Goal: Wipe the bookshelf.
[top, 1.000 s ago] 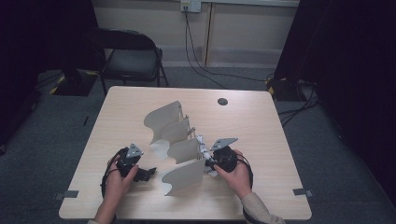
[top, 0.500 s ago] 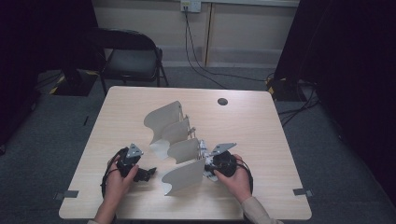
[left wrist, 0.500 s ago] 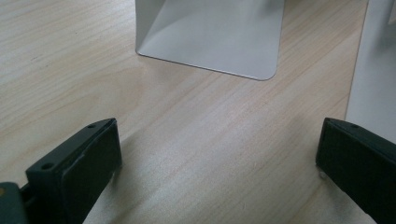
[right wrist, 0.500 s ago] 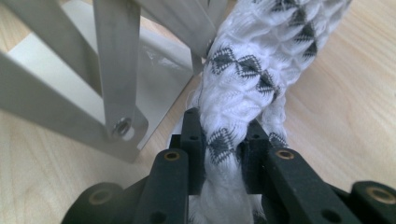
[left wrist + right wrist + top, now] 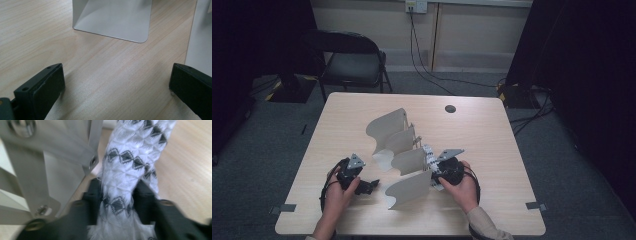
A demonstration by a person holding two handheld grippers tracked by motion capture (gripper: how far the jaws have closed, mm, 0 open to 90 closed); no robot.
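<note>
**Right tool at the rope beside the metal rack**

On the tabletop (image 5: 492,140) stands a metal rack (image 5: 399,150) of curved, fin-like plates set in a row. A white rope (image 5: 428,152) with a black diamond pattern lies against the rack's right side, near its middle fins. The right tool (image 5: 437,172) sits at the near end of that rope, in the person's right hand (image 5: 462,187). In the right gripper view the rope (image 5: 125,177) runs up between the two black jaws, which have just been opening; the pads stand close on either side of it, and whether they press on it cannot be told. The rack's riveted strips (image 5: 50,152) rise just beside the rope.

The left tool (image 5: 362,185) rests low over the tabletop, left of the nearest fin and apart from it. Its jaws are spread wide, with bare wood (image 5: 112,82) between them and a plate's rounded foot (image 5: 112,22) ahead.
</note>
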